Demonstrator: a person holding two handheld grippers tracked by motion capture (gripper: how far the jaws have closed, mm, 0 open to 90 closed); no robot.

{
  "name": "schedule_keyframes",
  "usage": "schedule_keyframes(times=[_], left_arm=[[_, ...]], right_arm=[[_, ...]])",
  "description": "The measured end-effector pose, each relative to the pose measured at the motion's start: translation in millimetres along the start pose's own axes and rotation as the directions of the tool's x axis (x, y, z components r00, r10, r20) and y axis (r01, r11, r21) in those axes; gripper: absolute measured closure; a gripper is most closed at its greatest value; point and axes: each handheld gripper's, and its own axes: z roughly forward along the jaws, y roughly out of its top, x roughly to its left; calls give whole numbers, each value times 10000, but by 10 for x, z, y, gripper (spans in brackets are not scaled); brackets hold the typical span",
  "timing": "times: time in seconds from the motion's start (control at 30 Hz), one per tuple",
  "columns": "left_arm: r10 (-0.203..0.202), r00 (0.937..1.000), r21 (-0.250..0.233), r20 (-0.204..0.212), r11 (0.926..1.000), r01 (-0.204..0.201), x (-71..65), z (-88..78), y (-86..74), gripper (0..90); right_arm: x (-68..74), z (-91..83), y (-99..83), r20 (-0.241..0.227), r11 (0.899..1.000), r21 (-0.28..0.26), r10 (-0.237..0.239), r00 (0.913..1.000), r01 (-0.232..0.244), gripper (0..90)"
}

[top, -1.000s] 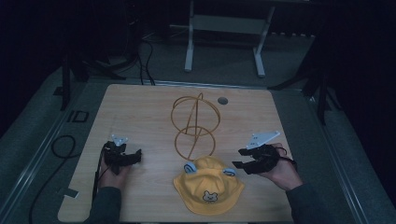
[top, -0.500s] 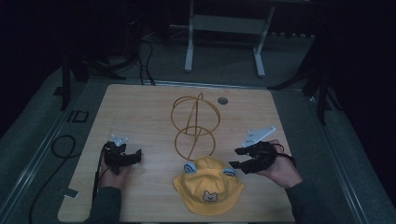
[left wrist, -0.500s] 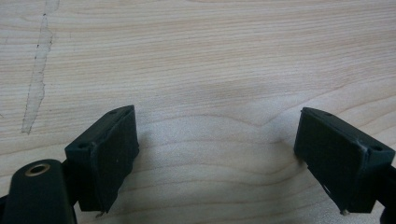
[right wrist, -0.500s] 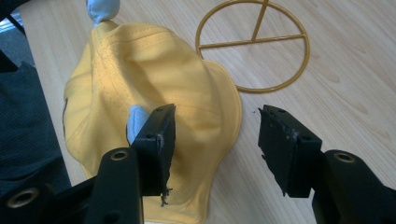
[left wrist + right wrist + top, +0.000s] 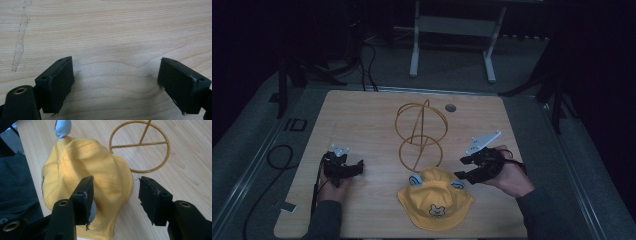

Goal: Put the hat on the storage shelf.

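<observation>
Left gripper (image 5: 346, 169) rests low over bare wooden table (image 5: 362, 120), jaws spread wide, nothing between them. Right gripper (image 5: 469, 168) hovers at the yellow hat's (image 5: 435, 198) brim edge, jaws parted, empty. Hat lies flat at table's near edge, touching the gold wire stand (image 5: 420, 132) behind it.

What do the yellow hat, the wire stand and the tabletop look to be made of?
Yellow hat: soft woven cloth, matte, going by its stitched seams and creases. Wire stand: thin rod, probably metal with a golden-yellow coat; it holds rigid rings. Table: pale wood or wood-look laminate with visible grain.
</observation>
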Motion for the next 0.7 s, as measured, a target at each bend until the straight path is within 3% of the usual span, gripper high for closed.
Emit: schedule_keyframes(times=[0.5,0.7], left_arm=[[-10,10000,-4,1,10000,10,0,0,0,136],[-1,10000,3,1,10000,1,0,0,0,136]], right_arm=[[179,51,150,-507,9973,408,-583,9970,603,394],[246,113,204,-616,9959,614,-633,9961,671,282]])
